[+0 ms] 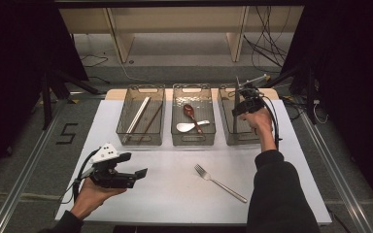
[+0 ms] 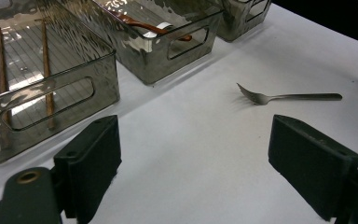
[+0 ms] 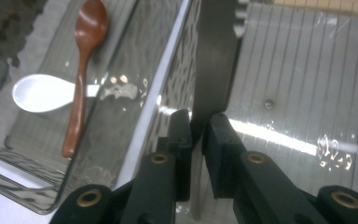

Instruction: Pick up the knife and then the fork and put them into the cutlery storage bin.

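Observation:
My right gripper (image 1: 240, 108) hangs over the right-hand clear bin (image 1: 243, 141), shut on a dark flat utensil (image 1: 236, 116) that points down into the bin. In the right gripper view the pads (image 3: 216, 135) squeeze that dark strip (image 3: 216, 60) above the bin's ribbed floor (image 3: 298, 84). A metal fork (image 1: 219, 182) lies on the white table, front centre. My left gripper (image 1: 133, 165) is held low at the front left, open and empty, its jaws facing the fork (image 2: 284, 97).
The left bin (image 1: 141, 143) holds chopsticks (image 1: 137, 116). The middle bin (image 1: 193, 141) holds a brown wooden spoon (image 3: 81, 70) and a white spoon (image 3: 37, 93). Cables and shelf legs sit beyond the table's far edge.

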